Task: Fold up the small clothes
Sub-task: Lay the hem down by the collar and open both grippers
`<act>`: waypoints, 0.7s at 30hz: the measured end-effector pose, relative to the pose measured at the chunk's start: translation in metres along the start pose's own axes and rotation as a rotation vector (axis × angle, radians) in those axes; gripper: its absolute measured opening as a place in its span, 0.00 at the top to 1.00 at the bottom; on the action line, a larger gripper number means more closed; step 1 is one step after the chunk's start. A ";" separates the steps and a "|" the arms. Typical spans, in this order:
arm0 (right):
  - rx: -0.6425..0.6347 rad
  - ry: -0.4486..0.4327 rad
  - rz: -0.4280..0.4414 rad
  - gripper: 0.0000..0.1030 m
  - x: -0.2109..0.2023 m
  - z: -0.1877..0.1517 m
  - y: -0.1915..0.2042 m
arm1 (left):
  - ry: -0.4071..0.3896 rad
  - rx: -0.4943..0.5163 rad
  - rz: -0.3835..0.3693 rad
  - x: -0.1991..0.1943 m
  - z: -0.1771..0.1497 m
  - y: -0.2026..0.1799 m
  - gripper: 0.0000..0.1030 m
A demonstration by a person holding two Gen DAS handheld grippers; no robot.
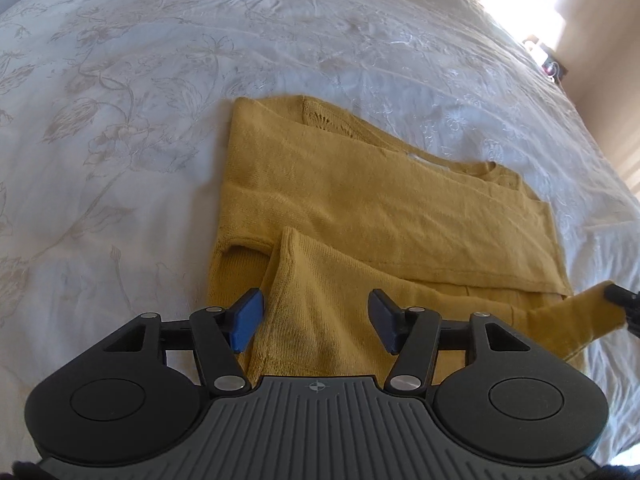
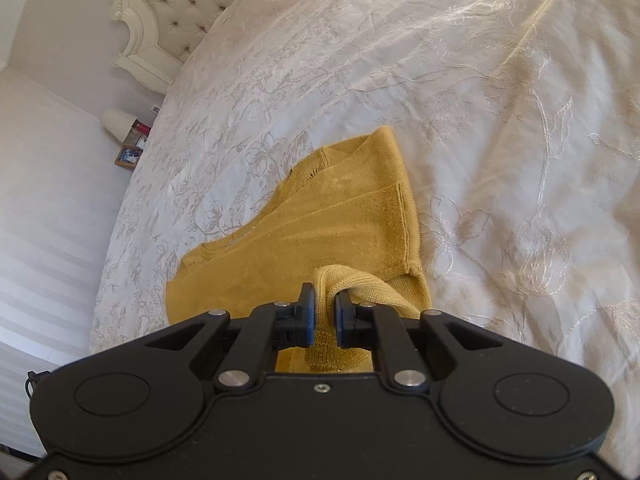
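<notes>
Lying partly folded on the bed's pale embroidered bedspread, the mustard-yellow knitted sweater sits just ahead of both tools; its body is spread flat with one sleeve laid straight across it, and the neckline faces away from the left wrist camera; the left tool tilts steeply down over the near edge of the garment, its two blue-padded fingers standing apart with a raised fold of yellow knit between them; the pads do not press on that fold, so this tool is open and holds nothing; a gap shows on either side of the cloth; at the right edge of the left wrist view a strip of the sweater rises off the bedspread toward a dark tip, which is the right tool seen from the side; in the right wrist view the right tool points down at a gentler slope, its fingers drawn nearly together and pinched on a bunched ridge of the sweater's fabric; the knit humps up just beyond the pads and drops back onto the flat part of the garment; this tool is closed on the sweater; beyond the bed a tufted cream headboard stands against the wall, with a small lamp beside it
</notes>
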State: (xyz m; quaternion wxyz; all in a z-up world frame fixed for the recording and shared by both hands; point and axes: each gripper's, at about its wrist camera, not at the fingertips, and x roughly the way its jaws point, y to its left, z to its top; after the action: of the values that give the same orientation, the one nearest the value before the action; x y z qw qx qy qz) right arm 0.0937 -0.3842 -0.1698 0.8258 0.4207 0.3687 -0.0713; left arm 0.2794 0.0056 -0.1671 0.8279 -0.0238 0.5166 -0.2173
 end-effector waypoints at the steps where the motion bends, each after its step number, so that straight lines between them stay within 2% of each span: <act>1: 0.000 -0.006 -0.006 0.82 0.000 -0.001 0.001 | 0.000 0.006 -0.009 0.001 0.002 0.001 0.46; 3: -0.001 -0.013 -0.021 0.82 0.000 -0.003 0.004 | 0.008 0.021 -0.017 0.005 0.006 0.002 0.49; 6: 0.005 -0.021 -0.037 0.82 0.002 -0.006 0.006 | 0.026 0.063 -0.029 0.008 0.010 0.000 0.81; 7: 0.007 -0.023 -0.042 0.81 0.002 -0.007 0.007 | 0.028 0.077 -0.023 0.008 0.011 -0.003 0.84; 9: 0.009 -0.028 -0.048 0.81 0.002 -0.008 0.008 | 0.039 0.075 -0.049 0.009 0.012 -0.002 0.85; 12: 0.011 -0.030 -0.053 0.81 0.003 -0.010 0.009 | 0.070 0.048 -0.088 0.014 0.012 0.001 0.93; 15: 0.013 -0.031 -0.056 0.81 0.002 -0.011 0.009 | 0.054 -0.037 -0.119 0.012 0.011 0.009 0.94; 21: 0.031 -0.064 -0.022 0.81 -0.020 -0.010 0.013 | -0.118 -0.344 -0.205 -0.037 0.011 0.040 0.94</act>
State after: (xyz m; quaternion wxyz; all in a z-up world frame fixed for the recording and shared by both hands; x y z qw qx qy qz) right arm 0.0797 -0.3719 -0.1522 0.8299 0.4266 0.3455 -0.0996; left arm 0.2883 0.0540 -0.1410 0.8140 -0.2301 0.4914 -0.2073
